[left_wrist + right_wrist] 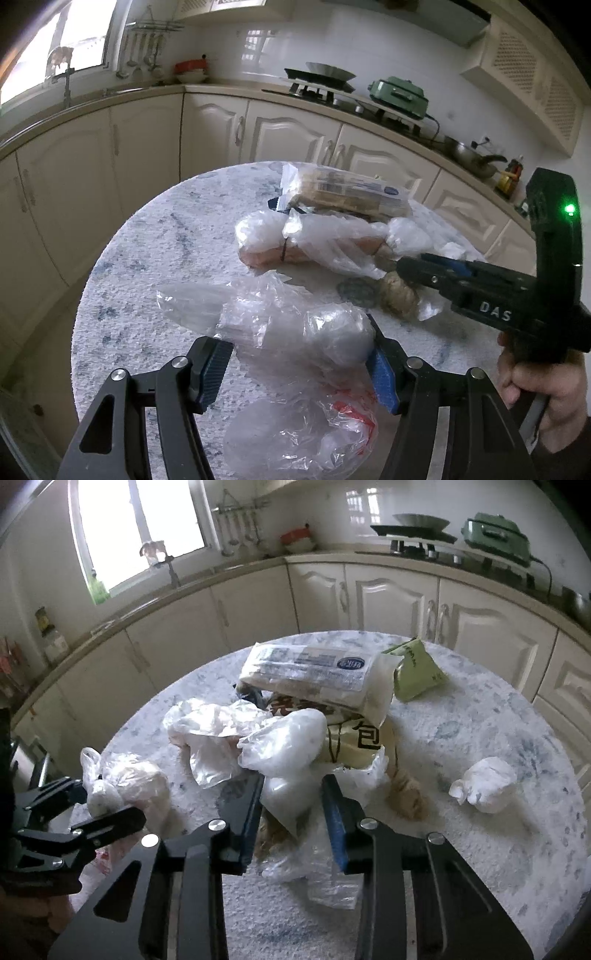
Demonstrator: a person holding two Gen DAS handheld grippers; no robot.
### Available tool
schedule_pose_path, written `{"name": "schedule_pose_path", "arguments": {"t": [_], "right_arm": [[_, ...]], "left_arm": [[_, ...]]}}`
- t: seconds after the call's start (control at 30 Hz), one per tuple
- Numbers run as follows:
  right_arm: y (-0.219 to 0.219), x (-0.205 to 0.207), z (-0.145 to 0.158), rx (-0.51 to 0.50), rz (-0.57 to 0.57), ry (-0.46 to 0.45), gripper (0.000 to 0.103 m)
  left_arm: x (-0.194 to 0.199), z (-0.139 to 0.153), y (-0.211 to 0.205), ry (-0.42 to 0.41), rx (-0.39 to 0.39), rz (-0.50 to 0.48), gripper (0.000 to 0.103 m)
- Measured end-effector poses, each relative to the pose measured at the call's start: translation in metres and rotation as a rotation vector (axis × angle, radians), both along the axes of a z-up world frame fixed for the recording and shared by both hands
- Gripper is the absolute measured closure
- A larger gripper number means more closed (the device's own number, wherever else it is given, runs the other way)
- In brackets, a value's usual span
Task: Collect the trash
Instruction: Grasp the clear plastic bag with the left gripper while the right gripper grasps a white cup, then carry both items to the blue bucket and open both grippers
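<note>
Trash lies on a round marble table (155,236). My left gripper (301,363) is open around a crumpled clear plastic bag (295,328), its pads beside the bag. The same bag shows at the left of the right wrist view (129,779). My right gripper (291,812) is half closed on a white plastic bag (284,794) in the pile, with both pads against its sides. In the left wrist view my right gripper (400,266) reaches into the pile from the right. A long printed wrapper (314,672) lies on top of the pile.
A green packet (413,672) and a white paper wad (484,786) lie on the table's right side (517,738). A brown lump (397,299) and a wrapped pinkish piece (314,251) lie in the pile. White cabinets (288,136), a stove and a sink line the walls.
</note>
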State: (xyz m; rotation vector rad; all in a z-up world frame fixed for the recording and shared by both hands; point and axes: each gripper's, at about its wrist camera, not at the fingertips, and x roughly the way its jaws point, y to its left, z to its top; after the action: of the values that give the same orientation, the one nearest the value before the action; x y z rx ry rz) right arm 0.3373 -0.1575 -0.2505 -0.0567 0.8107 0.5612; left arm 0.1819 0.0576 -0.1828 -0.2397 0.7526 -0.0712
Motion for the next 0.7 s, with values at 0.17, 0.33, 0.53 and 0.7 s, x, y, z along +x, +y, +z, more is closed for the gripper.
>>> {"name": "schedule_pose_path", "arguments": {"t": [0.17, 0.33, 0.53, 0.7], "right_arm": [[0.007, 0.009, -0.003, 0.002, 0.026, 0.011, 0.070], [0.003, 0.002, 0.002, -0.001, 0.027, 0.006, 0.071], [-0.018, -0.027, 0.018, 0.090, 0.021, -0.019, 0.071], [-0.036, -0.045, 0.035, 0.166, 0.007, -0.041, 0.071]], "left_arm": [[0.000, -0.001, -0.004, 0.003, -0.009, -0.006, 0.042], [-0.003, 0.003, -0.002, -0.002, -0.017, 0.001, 0.043], [-0.013, 0.014, -0.005, -0.038, -0.011, -0.005, 0.043], [-0.024, 0.029, -0.016, -0.087, 0.012, -0.024, 0.043]]}}
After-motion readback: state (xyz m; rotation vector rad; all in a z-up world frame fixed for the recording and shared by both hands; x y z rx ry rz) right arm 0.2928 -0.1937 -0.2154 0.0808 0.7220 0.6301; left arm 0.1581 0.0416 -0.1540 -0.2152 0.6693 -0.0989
